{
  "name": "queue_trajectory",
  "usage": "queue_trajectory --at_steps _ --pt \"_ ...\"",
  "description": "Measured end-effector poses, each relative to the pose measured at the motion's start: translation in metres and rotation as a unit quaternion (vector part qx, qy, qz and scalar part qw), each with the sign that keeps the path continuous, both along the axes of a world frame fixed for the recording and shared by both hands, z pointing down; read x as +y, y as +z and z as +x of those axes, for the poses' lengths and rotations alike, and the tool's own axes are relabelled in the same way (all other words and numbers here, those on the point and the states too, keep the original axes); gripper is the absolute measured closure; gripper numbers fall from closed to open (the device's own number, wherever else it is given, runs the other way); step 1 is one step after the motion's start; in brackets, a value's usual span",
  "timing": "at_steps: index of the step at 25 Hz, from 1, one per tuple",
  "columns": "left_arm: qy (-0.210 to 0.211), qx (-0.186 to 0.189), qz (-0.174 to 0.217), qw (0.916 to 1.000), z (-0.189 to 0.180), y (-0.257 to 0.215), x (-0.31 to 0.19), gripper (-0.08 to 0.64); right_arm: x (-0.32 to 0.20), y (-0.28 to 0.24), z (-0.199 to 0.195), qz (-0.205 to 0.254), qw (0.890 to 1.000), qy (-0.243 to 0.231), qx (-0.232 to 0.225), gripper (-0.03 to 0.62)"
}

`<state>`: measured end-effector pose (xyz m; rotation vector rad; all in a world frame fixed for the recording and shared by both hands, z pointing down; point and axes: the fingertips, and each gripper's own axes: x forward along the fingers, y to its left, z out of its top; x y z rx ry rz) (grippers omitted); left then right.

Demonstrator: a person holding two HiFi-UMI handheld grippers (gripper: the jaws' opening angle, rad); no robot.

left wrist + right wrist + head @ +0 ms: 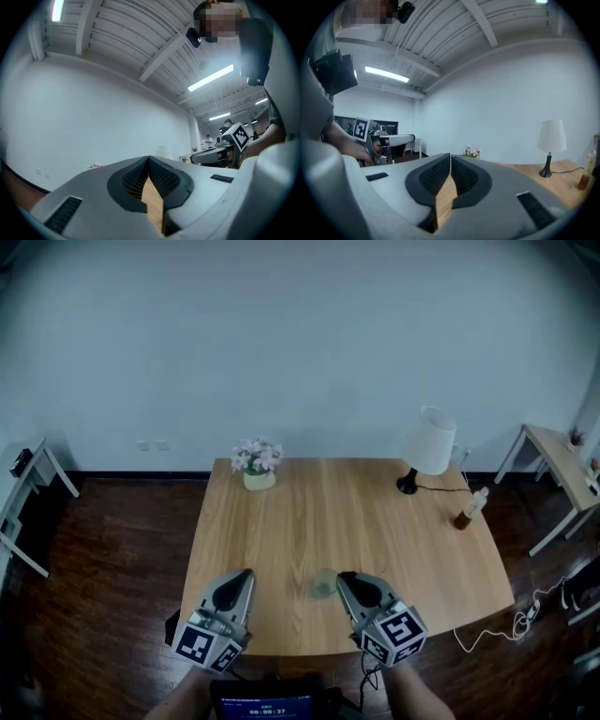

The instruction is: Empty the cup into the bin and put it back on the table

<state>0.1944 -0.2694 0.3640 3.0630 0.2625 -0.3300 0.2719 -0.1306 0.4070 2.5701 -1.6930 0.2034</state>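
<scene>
Right gripper (343,576) pressed shut with nothing inside, low in the middle of the head view. Same for the left gripper (247,573): squeezed together, holding nothing. Clear in both gripper views too, with jaws touching and only table wood showing under them.

Small see-through cup (324,585) standing on the table (281,521), near the bottom edge. Just left of the right gripper's tip, and touching neither gripper. Too small to tell if full or empty.

Further out, a pot of pink flowers (257,465) at the far edge, up and left of the cup. White lamp (429,442) at the upper right corner of the table. Brown bottle (472,508) near it, by the right edge. White cable (487,632) on the dark floor (112,596) at the lower right. Side table (555,448) at the right edge of the frame.

No bin to be found in any picture.

Probably either right at the start or all finished: cup on the table, not held. If at the start, everything left to do: grab the cup, tip it into the bin, set it back down.
</scene>
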Motion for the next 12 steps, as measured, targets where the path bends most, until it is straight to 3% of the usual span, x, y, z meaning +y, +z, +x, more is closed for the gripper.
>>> queue_trajectory --at_steps 12 --pt "0.019 0.014 0.006 0.9997 -0.012 -0.017 0.004 0.568 0.012 -0.017 -0.001 0.000 1.000 0.022 0.002 0.592"
